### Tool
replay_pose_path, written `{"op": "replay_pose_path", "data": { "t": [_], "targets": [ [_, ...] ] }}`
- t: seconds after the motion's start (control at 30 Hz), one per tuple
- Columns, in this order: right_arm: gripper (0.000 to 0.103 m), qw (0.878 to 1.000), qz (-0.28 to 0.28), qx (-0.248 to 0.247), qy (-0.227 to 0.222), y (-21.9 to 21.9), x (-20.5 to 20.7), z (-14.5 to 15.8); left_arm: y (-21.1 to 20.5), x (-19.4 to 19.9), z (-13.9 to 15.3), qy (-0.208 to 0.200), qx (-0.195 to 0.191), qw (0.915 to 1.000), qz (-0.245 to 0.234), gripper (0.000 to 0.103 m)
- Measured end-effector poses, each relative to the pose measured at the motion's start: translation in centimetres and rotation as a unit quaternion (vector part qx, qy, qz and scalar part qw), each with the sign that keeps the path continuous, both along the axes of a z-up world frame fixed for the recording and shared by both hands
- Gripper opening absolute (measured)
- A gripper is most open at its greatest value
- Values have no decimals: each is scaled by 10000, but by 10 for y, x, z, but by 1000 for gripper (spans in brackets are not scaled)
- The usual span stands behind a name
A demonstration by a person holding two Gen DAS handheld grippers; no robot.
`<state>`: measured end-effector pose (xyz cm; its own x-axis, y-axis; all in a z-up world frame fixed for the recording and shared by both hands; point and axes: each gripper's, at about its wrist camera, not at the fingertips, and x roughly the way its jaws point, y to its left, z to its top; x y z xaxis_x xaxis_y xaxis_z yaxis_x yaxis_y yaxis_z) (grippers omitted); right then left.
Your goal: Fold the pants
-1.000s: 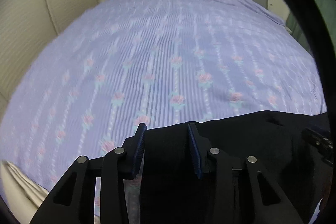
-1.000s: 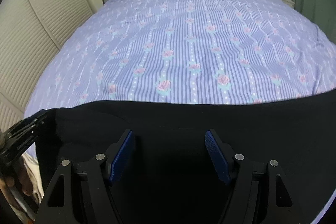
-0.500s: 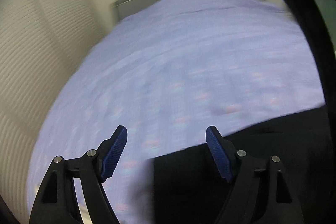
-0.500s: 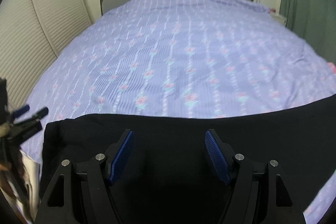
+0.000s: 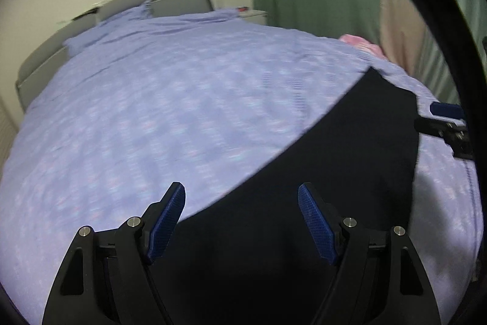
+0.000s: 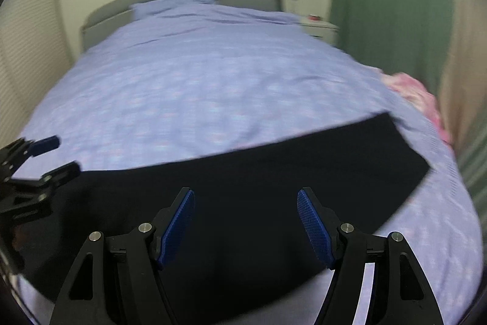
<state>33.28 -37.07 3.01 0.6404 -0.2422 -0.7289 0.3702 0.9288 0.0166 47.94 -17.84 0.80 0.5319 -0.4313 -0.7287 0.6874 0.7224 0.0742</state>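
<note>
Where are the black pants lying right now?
The black pants lie flat across the near end of the purple bedspread, under both open tongs, their far end near the pink cloth at the bed's right edge.

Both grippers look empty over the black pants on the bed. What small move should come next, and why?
Probably reach the right gripper toward the far end of the pants and pinch it for the next fold. They lie flat in a long strip on the bedspread, and the left gripper also stands open, gripping nothing.
</note>
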Motion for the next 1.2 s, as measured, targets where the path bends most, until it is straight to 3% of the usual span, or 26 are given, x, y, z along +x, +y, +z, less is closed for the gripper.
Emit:
{"op": "replay_pose_path", "data": {
  "t": [0.2, 0.47, 0.57, 0.7, 1.03, 1.2],
  "targets": [
    [70, 9982, -586, 74, -102, -96, -39, -7, -69, -41, 5, 31, -110, 9999, 37, 76],
    [70, 9969, -694, 338, -134, -209, -63, -36, -160, -85, -1, 267, -257, 9982, 479, 73],
    [70, 9958, -669, 622, -73, -246, -63, -54, -193, -99, -8, 383, -243, 9973, 579, 73],
    [70, 9881, -625, 1405, -40, -297, -60, -88, -228, -109, -16, 412, -64, 9968, 680, 70],
    [69, 9679, -665, 2414, -198, -357, -37, -143, -284, -109, -42, 428, 202, 9951, 864, 70],
    [67, 9712, -545, 2312, -195, -370, -17, -153, -301, -105, -58, 458, 434, 9946, 826, 70]
  ]
}}
